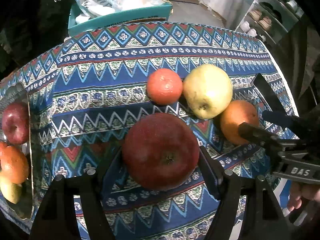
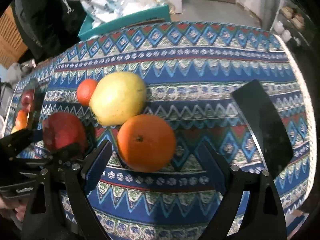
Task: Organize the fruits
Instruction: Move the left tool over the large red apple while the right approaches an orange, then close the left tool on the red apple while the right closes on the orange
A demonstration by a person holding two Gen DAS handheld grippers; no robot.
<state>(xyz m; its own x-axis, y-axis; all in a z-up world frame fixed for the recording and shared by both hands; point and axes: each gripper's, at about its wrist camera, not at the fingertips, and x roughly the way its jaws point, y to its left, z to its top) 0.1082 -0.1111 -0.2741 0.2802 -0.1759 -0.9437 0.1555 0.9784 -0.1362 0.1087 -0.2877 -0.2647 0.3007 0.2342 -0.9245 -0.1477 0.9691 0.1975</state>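
A big red apple (image 1: 160, 152) lies on the patterned tablecloth, and my left gripper (image 1: 160, 150) is shut on it, a pad against each side. Its neighbours are a tangerine (image 1: 164, 86), a yellow apple (image 1: 208, 90) and an orange (image 1: 238, 120). In the right wrist view the orange (image 2: 146, 142) lies between the fingers of my open right gripper (image 2: 155, 146), close to the left pad and clear of the right one. The red apple (image 2: 62, 132) and left gripper (image 2: 46, 142) show at its left.
A shiny tray (image 1: 30, 140) at the table's left end holds a red apple (image 1: 15, 123), an orange (image 1: 12, 164) and a yellowish fruit. A black flat board (image 2: 266, 130) lies at the right. Behind the table stands a teal box (image 1: 120, 18) of plastic bags.
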